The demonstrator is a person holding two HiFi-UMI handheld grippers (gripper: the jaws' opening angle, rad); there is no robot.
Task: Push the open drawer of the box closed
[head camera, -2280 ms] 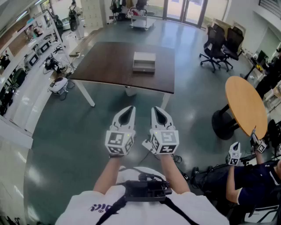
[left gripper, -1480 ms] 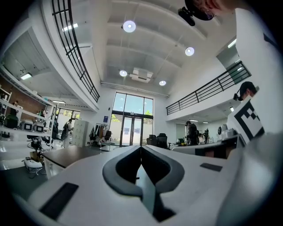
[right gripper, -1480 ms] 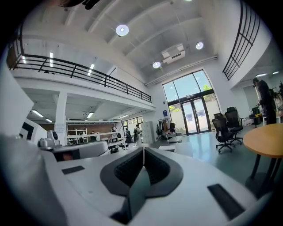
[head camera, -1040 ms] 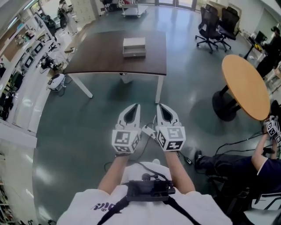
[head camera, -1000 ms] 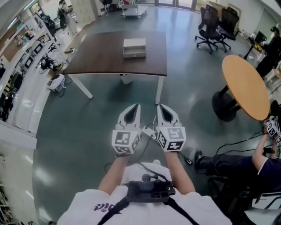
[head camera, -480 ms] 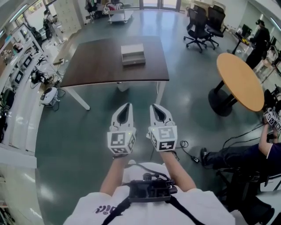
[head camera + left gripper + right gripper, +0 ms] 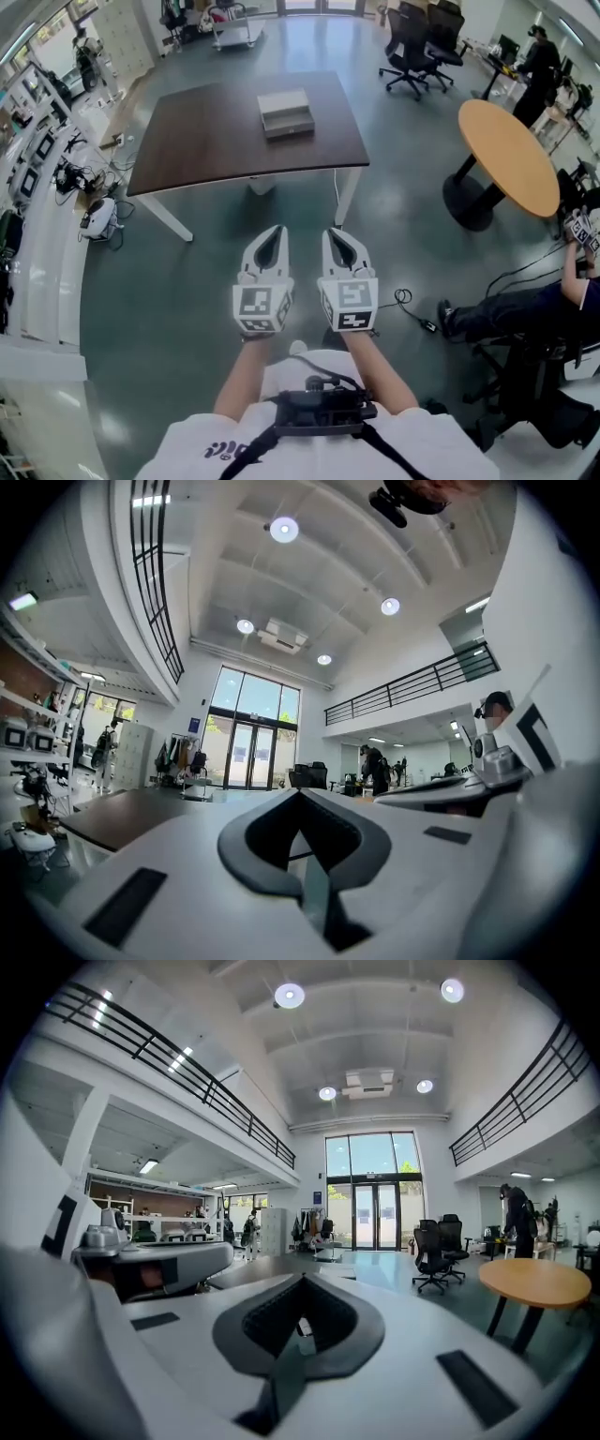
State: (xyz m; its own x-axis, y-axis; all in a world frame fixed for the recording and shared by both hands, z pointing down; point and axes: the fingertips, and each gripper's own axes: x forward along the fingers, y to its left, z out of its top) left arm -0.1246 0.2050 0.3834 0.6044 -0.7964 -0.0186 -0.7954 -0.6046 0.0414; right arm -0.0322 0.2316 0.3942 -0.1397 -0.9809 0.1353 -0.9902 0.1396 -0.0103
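Observation:
A flat grey box (image 7: 286,112) lies on the dark brown table (image 7: 206,131), far ahead of me; its lower front part, facing me, reads as the drawer end. In the right gripper view the box (image 7: 336,1270) is a small pale shape on the table top. Both grippers are held side by side over the floor, well short of the table. The left gripper (image 7: 275,229) is shut and holds nothing; its jaws meet in the left gripper view (image 7: 300,794). The right gripper (image 7: 334,232) is likewise shut and empty (image 7: 302,1277).
A round wooden table (image 7: 511,155) stands at the right, with office chairs (image 7: 412,42) behind it. A seated person (image 7: 534,314) is at the right edge, and cables (image 7: 405,302) lie on the floor nearby. Workbenches (image 7: 37,141) line the left wall.
Both grippers have travelled forward together across the floor, and the table with the box now sits nearer and lower in the head view. The jaws look the same throughout.

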